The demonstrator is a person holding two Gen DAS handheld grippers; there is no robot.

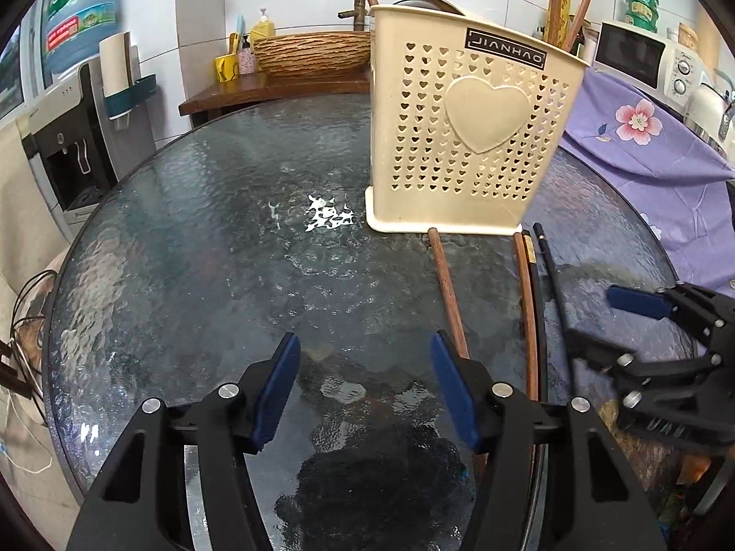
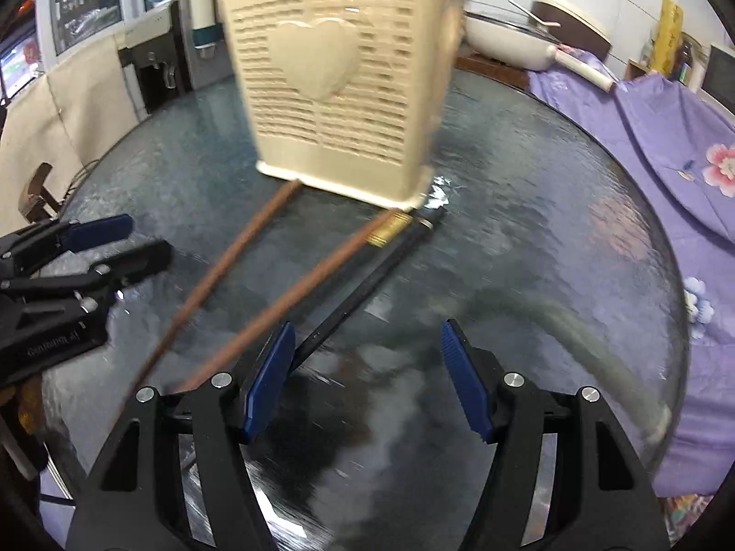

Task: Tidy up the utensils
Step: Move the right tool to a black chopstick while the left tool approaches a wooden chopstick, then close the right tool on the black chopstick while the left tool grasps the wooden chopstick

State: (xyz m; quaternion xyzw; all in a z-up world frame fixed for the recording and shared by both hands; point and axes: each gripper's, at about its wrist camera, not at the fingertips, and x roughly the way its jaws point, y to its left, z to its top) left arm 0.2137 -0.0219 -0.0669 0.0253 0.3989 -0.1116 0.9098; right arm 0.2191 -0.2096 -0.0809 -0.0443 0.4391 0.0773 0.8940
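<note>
Glass of the round worktop [image 1: 193, 248] lies bare and open to the left of the cream utensil holder [image 1: 468, 137], out to the curved rim. The holder stands upright toward the far side, brown chopsticks [image 1: 579, 4] poking from its top. From its near base edge, loose sticks run toward the viewer: a brown chopstick [image 1: 448, 294] under its left part, then a second brown chopstick [image 1: 527, 307] and a black chopstick [image 1: 551, 271] close together by its right corner. The left hand-held gripper [image 1: 363, 385] hovers in front of the holder, jaws moderately wide with only glass between them; the first brown stick passes just beside its right pad. The right hand-held gripper [image 2: 367, 376] is also open and empty, the black stick's near end at its left pad. Purple flowered cloth [image 2: 680, 137] borders the rim right of the holder.
</note>
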